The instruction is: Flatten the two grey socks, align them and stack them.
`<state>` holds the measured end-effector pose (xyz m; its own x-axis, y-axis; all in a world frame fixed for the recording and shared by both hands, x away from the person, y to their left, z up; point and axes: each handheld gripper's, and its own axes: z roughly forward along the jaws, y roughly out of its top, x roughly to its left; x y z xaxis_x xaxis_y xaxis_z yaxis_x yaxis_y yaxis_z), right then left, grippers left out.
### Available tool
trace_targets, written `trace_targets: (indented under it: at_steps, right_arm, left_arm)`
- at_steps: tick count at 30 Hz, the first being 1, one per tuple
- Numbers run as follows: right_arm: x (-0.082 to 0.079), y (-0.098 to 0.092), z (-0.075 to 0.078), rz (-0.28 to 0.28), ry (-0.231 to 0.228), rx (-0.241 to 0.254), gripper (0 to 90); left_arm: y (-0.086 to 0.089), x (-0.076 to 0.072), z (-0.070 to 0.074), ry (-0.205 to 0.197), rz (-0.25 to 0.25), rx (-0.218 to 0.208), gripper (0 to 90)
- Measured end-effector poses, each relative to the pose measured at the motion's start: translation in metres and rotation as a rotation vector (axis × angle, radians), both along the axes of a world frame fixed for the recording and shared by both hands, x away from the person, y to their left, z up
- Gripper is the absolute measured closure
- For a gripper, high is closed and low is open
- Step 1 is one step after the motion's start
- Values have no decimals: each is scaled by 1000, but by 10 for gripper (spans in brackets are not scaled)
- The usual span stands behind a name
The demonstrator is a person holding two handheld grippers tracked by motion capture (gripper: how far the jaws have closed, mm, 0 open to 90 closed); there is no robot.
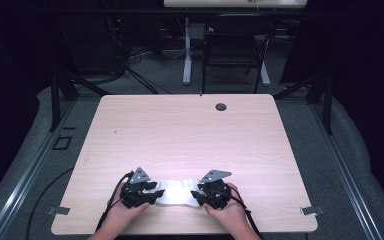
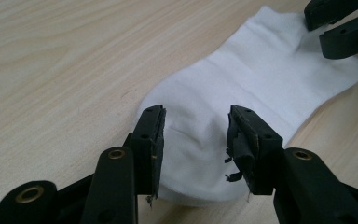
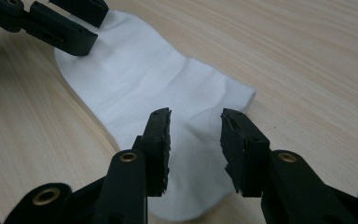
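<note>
A white sock [image 1: 176, 192] lies flat along the near edge of the light wooden table [image 1: 190, 135]. My left gripper [image 1: 157, 193] is at the sock's left end and my right gripper [image 1: 196, 195] at its right end, each held in a hand. In the left gripper view the left gripper [image 2: 196, 116] stands open over one end of the sock [image 2: 261, 70], pads apart from the fabric; the right gripper [image 2: 338, 25] is at the far end. In the right gripper view the right gripper [image 3: 196, 116] is open over the sock [image 3: 135, 70], with the left gripper [image 3: 74, 23] beyond.
The tabletop has a round cable hole [image 1: 221, 106] near its far edge. Beyond the table stand a dark chair [image 1: 232, 47] and a white desk leg [image 1: 186, 50]. Metal rails run along the floor on both sides.
</note>
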<state>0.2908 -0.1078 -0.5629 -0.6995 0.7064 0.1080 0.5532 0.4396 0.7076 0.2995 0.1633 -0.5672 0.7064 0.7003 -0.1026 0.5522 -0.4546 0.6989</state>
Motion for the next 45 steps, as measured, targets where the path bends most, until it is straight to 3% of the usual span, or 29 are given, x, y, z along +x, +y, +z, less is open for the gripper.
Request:
trace_targets:
  at_steps: [5, 16, 30, 45]
  right_arm:
    - [1, 0, -4, 0, 5, -28, 612]
    - [2, -2, -8, 0, 2, -19, 617]
    - [7, -4, -8, -7, -19, -21, 613]
    - [22, -9, -10, -40, 1, 31, 623]
  left_arm:
    - [0, 0, -2, -8, -14, 17, 552]
    - [0, 1, -7, -14, -35, 37, 554]
    - [0, 8, -9, -28, -30, 18, 534]
    - [-2, 20, -10, -34, -9, -4, 534]
